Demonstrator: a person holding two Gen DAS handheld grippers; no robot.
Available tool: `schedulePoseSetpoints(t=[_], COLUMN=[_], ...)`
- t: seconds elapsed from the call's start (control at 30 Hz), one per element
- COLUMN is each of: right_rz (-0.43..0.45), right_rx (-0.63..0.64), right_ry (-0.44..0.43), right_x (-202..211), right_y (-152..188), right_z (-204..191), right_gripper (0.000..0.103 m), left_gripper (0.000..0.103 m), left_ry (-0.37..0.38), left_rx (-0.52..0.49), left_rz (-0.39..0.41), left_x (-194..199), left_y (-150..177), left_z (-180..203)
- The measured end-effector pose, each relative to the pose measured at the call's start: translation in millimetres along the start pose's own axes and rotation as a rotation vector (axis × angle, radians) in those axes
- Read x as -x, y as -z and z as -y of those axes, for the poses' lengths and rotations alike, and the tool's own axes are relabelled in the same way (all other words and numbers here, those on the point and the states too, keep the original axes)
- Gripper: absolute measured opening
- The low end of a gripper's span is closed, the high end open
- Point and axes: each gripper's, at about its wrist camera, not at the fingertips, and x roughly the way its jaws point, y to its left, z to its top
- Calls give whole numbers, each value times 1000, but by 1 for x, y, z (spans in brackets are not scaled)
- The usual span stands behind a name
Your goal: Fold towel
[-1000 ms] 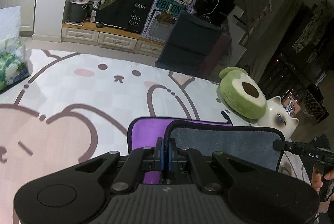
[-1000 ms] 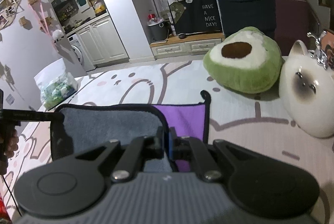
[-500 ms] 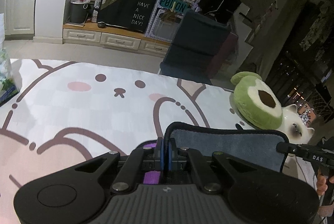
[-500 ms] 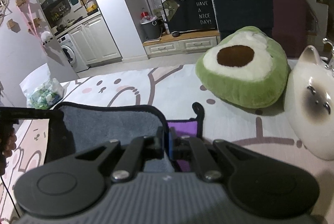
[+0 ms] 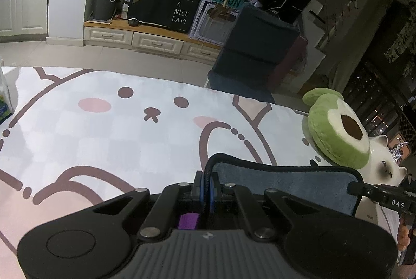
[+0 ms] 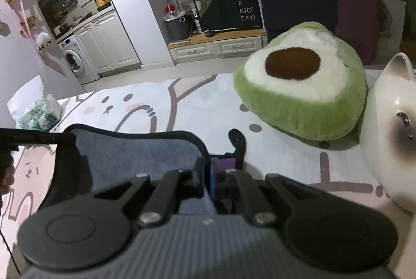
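Note:
The towel (image 5: 283, 182) is grey on one side and purple on the other, with a black border. My left gripper (image 5: 207, 184) is shut on its left corner and holds it up above the cartoon-print table cover (image 5: 104, 138). My right gripper (image 6: 206, 173) is shut on the towel's (image 6: 135, 154) right corner. The grey side hangs stretched between the two grippers. A strip of purple (image 6: 227, 164) shows under the right gripper, with a black hanging loop (image 6: 238, 141) beside it. The other gripper's tip shows at each view's edge.
A green avocado plush (image 6: 301, 81) and a white ceramic cat (image 6: 390, 138) stand on the right side of the table. A plastic bag of green-and-white items (image 6: 39, 115) sits at the far left. Cabinets and a dark chair (image 5: 257, 50) lie beyond the table.
Both grippers have carried the held towel edge forward across the table. The purple part in view has shrunk to a small strip, and the plush and cat look closer.

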Motion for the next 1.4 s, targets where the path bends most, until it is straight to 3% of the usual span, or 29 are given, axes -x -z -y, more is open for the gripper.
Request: schedulePoseSetpoints(t=[0.23,0.27,0.3,0.37,0.4,0.47,0.57,0.63,0.7,1.4], right_rz=[-19,-29,-41,-52,-54,-59,-68,-69,-67,-32], right_rx=[-7,-16,-24,-45,-47,-40,-46,-51,-51,-43], right_ry=[-3,-3,-9,-17,-21,-21,-15,-13,-10,46], right_x=[-9,-11,-12,-13,-12,-11,-10,-9,-8,36], right_y=[0,0,0,0,1,1,2,3,4,10], right_z=[-1,0,1,2,3,2,0,0,-1,-23], right_gripper=[9,16,32,56,60,67,87,97,103,103], left_gripper=[7,14,21,49,54,78,95,100,102,103], left_ry=[-20,-25,-30,-35,-37,-46,-66,-80,-85,-118], left_rx=[12,19,24,26,21,17,16,13,9,-29], left_rz=[-34,-42,-50,-63,-68,-76,-83,-83,-84,-78], left_x=[-8,-8,-9,-9,-9,-8,-6,-5,-3,47], left_y=[3,3,3,4,4,6,9,10,11,19], left_z=[-3,-4,-6,-7,-6,-6,-4,-3,-1,31])
